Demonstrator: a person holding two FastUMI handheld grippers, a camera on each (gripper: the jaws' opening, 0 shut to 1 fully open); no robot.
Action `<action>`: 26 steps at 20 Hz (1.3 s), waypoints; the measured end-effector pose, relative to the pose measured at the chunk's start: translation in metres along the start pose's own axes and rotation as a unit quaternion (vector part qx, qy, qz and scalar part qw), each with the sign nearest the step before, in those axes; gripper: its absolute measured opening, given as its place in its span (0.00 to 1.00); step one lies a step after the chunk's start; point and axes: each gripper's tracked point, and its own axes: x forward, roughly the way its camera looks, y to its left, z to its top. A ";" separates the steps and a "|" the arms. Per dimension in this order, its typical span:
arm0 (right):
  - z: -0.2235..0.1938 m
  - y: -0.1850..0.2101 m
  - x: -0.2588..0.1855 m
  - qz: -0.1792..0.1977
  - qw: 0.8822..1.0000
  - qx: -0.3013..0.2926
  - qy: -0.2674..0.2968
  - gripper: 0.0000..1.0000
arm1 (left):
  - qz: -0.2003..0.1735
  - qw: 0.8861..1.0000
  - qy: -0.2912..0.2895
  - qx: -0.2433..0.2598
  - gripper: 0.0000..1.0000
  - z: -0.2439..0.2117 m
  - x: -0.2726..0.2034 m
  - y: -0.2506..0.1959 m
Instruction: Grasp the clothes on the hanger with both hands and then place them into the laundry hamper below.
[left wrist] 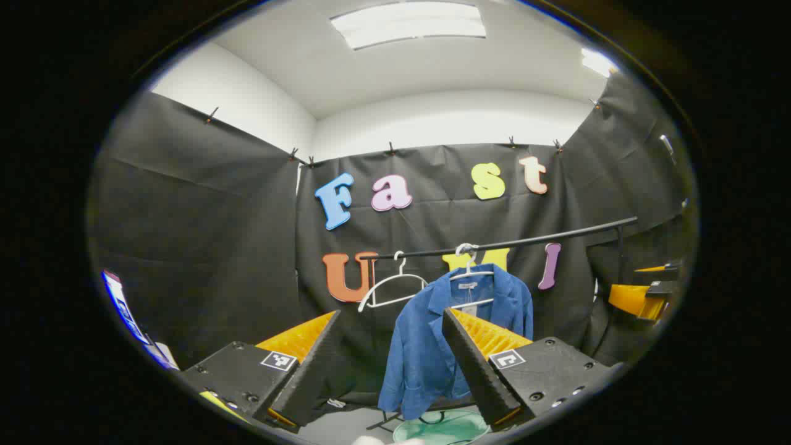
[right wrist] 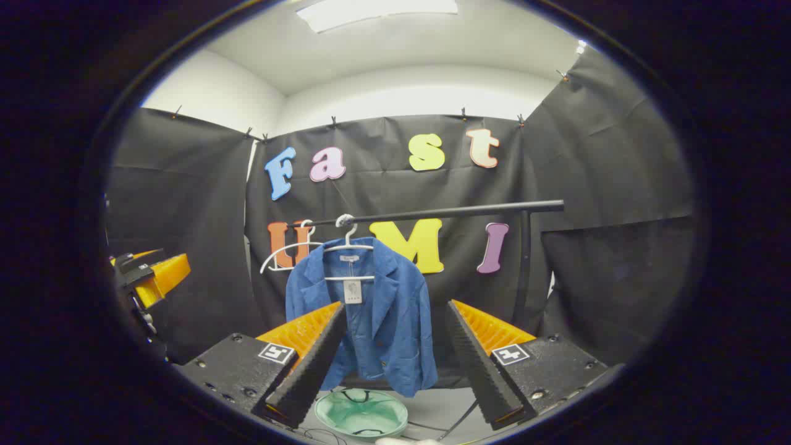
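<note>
1. left gripper and right gripper: jaws spread wide, holding nothing.
2. jacket hangs on a hanger from the rail, ahead of both grippers, untouched.
3. hamper sits below the jacket, between the right fingers.
4. a bare hanger hangs left of the jacket.

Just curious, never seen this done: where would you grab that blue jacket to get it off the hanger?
Probably at the shoulders, one gripper each side, coming from the front. The jacket hangs open and facing us on a white hanger, so its shoulders are the firmest, most exposed parts.
</note>
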 end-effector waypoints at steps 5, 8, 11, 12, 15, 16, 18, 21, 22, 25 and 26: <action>-0.002 -0.007 0.008 -0.005 1.000 -0.009 0.004 1.00 | -0.012 1.000 -0.012 0.004 0.99 0.009 0.001 -0.005; -0.011 -0.005 0.011 -0.007 1.000 -0.006 0.015 1.00 | -0.028 1.000 0.000 -0.005 0.99 0.001 0.006 -0.014; -0.014 -0.009 0.012 -0.015 1.000 -0.010 0.019 1.00 | -0.026 1.000 0.008 -0.007 0.99 -0.004 0.010 -0.010; -0.016 -0.009 0.012 -0.015 1.000 -0.012 0.023 1.00 | -0.028 0.999 0.012 -0.010 0.99 -0.007 0.011 -0.011; -0.019 -0.011 0.014 -0.015 0.999 -0.022 0.024 1.00 | -0.032 0.999 0.023 -0.012 0.99 -0.015 0.018 -0.016; -0.019 -0.011 0.016 -0.012 0.999 -0.026 0.023 1.00 | -0.032 0.999 0.027 -0.011 0.99 -0.019 0.021 -0.018; -0.025 -0.012 0.023 -0.007 0.999 -0.031 0.030 1.00 | -0.034 0.999 0.029 -0.010 0.99 -0.024 0.030 -0.026; -0.032 -0.003 0.064 0.019 0.999 -0.030 0.035 1.00 | -0.038 0.999 0.031 -0.011 0.99 -0.036 0.054 -0.041; -0.032 -0.001 0.078 0.025 0.999 -0.032 0.034 1.00 | -0.037 0.999 0.033 -0.011 0.99 -0.041 0.063 -0.047; -0.035 -0.001 0.121 0.040 0.998 -0.044 0.029 1.00 | -0.033 0.999 0.034 -0.005 0.98 -0.054 0.094 -0.063; -0.034 0.000 0.139 0.043 0.998 -0.045 0.030 1.00 | -0.034 0.999 0.034 -0.003 0.98 -0.059 0.104 -0.069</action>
